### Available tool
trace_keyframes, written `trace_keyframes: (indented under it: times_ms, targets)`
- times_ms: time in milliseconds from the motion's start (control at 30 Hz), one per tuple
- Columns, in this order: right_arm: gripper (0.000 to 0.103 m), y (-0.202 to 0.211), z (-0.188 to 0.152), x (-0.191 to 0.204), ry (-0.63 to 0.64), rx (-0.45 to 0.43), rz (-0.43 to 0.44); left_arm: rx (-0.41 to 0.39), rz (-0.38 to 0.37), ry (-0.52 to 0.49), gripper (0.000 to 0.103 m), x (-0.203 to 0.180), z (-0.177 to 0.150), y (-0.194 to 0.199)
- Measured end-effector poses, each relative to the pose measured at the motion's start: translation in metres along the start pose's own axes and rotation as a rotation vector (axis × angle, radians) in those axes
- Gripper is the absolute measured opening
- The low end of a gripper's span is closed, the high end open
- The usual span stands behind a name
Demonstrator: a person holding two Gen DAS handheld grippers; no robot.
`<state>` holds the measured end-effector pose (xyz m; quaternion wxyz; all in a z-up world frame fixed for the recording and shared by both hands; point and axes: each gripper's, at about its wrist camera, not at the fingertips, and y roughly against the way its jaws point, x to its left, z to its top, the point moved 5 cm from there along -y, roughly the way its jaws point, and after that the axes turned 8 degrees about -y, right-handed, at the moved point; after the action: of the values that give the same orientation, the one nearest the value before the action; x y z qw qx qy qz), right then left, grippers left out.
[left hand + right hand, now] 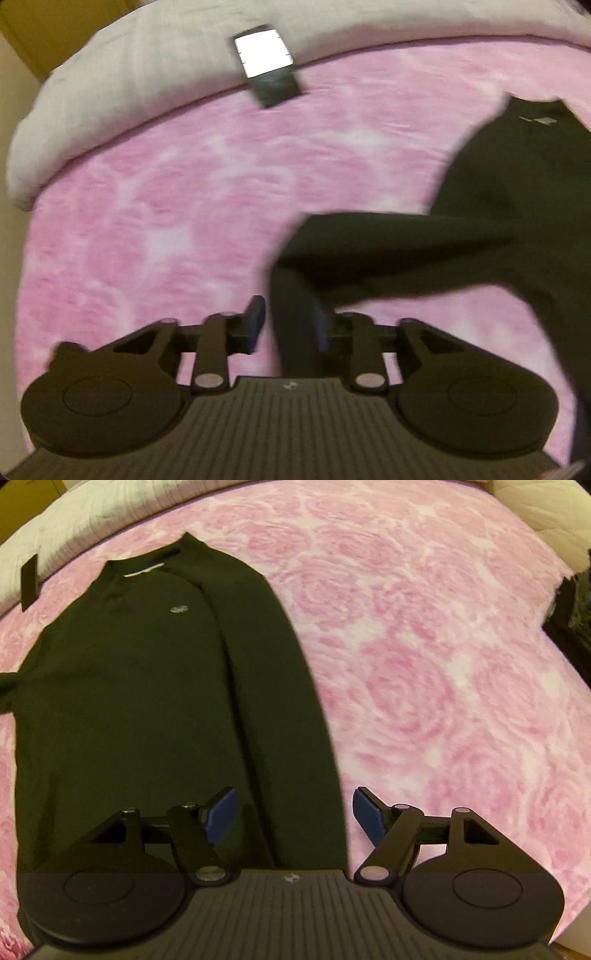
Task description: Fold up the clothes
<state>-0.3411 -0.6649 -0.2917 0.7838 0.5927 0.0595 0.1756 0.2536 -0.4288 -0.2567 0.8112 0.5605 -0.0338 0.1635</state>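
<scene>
While both grippers point steeply down at the bed, we note a black long-sleeved top (155, 686) lying flat on a pink rose-patterned plush blanket (424, 657), collar away from us and a small pale logo on the chest. In the right wrist view its right sleeve is folded straight down along the body, reaching the near edge of the picture.

Left gripper (288, 325): the view is blurred. The other black sleeve (369, 251) stretches across from the garment's body and drops down between the blue pads. The jaws stand narrowly apart; the right pad is mostly hidden behind the cloth and the left pad shows a sliver of pink between it and the fabric, so we cannot tell whether the sleeve is pinched or merely hanging there.

Right gripper (293, 814): jaws wide apart, nothing pressed between them. The folded sleeve's edge lies below the gap, the left pad over black cloth, the right pad over pink blanket.

Beyond the blanket we see a pale grey quilted bed cover (129, 74), and on its border a dark rectangular phone (267, 62) with a lit white screen.
</scene>
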Motion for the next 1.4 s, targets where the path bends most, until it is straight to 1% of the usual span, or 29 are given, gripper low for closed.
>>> trace_keyframes:
  times_ms: [67,133,167,300,333,367,400,467,500,533,600,633,700,733,800,833,900,967,1033,1067,1133,1167,1200,1233,1267,1333,1400]
  targets:
    - [0.071,0.0,-0.002,-0.011,-0.014,0.006,0.0,-0.015,-0.051,-0.018,0.029,-0.038,-0.003,0.004]
    - [0.071,-0.002,-0.004,-0.021,-0.024,0.017,0.018,-0.029,-0.129,-0.007,0.029,-0.081,-0.006,0.011]
    - [0.071,-0.005,-0.005,-0.025,-0.028,0.024,0.035,-0.035,-0.175,0.001,0.029,-0.104,-0.008,0.015]
    - [0.068,-0.025,-0.013,-0.036,-0.005,0.09,0.126,-0.033,-0.271,-0.03,0.03,-0.19,-0.007,0.03]
    - [0.06,-0.032,-0.015,-0.038,0.001,0.112,0.153,-0.035,-0.284,-0.039,0.032,-0.212,-0.005,0.034]
    - [0.044,-0.039,-0.018,-0.04,0.002,0.133,0.183,-0.03,-0.289,-0.052,0.032,-0.231,-0.004,0.036]
    - [0.035,-0.046,-0.02,-0.043,0.001,0.152,0.212,-0.024,-0.292,-0.066,0.032,-0.249,-0.004,0.039]
    - [0.01,-0.053,-0.019,-0.051,-0.016,0.182,0.254,-0.011,-0.288,-0.086,0.032,-0.283,-0.001,0.044]
    - [0.001,-0.053,-0.015,-0.058,-0.034,0.205,0.282,-0.005,-0.294,-0.09,0.032,-0.299,0.001,0.048]
    - [0.001,-0.048,-0.008,-0.065,-0.03,0.22,0.304,0.001,-0.301,-0.094,0.032,-0.315,0.004,0.051]
    - [0.0,-0.032,0.011,-0.077,0.03,0.227,0.331,0.012,-0.312,-0.104,0.032,-0.348,0.012,0.058]
    - [0.0,-0.023,0.022,-0.083,0.08,0.219,0.33,0.018,-0.317,-0.11,0.033,-0.363,0.016,0.061]
    - [0.0,-0.003,0.055,-0.098,0.229,0.152,0.262,0.024,-0.324,-0.121,0.034,-0.392,0.024,0.063]
    - [0.0,0.004,0.074,-0.106,0.277,0.117,0.224,0.028,-0.329,-0.126,0.034,-0.404,0.029,0.063]
    - [0.0,0.01,0.123,-0.129,0.307,0.059,0.163,0.034,-0.34,-0.138,0.035,-0.427,0.038,0.063]
    - [0.0,0.008,0.146,-0.139,0.316,0.035,0.136,0.033,-0.345,-0.145,0.037,-0.436,0.043,0.064]
    - [0.0,0.001,0.19,-0.154,0.383,-0.024,0.047,0.03,-0.355,-0.16,0.042,-0.453,0.051,0.066]
    - [0.0,-0.009,0.224,-0.164,0.436,-0.061,-0.039,0.037,-0.359,-0.193,0.042,-0.466,0.057,0.066]
    - [0.0,-0.021,0.246,-0.171,0.46,-0.07,-0.086,0.043,-0.356,-0.223,0.042,-0.47,0.061,0.065]
    - [0.0,-0.026,0.251,-0.173,0.465,-0.068,-0.095,0.043,-0.355,-0.231,0.043,-0.471,0.064,0.064]
    - [0.0,-0.033,0.249,-0.177,0.466,-0.06,-0.09,0.036,-0.353,-0.242,0.043,-0.473,0.075,0.062]
    - [0.004,-0.035,0.246,-0.179,0.455,-0.06,-0.084,0.03,-0.35,-0.247,0.043,-0.475,0.08,0.062]
    - [0.014,-0.034,0.243,-0.184,0.427,-0.066,-0.074,0.02,-0.353,-0.254,0.044,-0.477,0.089,0.06]
    - [0.035,-0.032,0.239,-0.19,0.39,-0.074,-0.063,0.009,-0.355,-0.262,0.045,-0.48,0.098,0.058]
    - [0.044,-0.029,0.235,-0.196,0.351,-0.082,-0.048,-0.002,-0.358,-0.27,0.046,-0.482,0.107,0.056]
    - [0.046,-0.021,0.224,-0.215,0.268,-0.091,-0.015,-0.036,-0.37,-0.318,0.052,-0.491,0.125,0.057]
    - [0.05,-0.016,0.206,-0.238,0.188,-0.081,0.01,-0.069,-0.385,-0.371,0.053,-0.503,0.149,0.052]
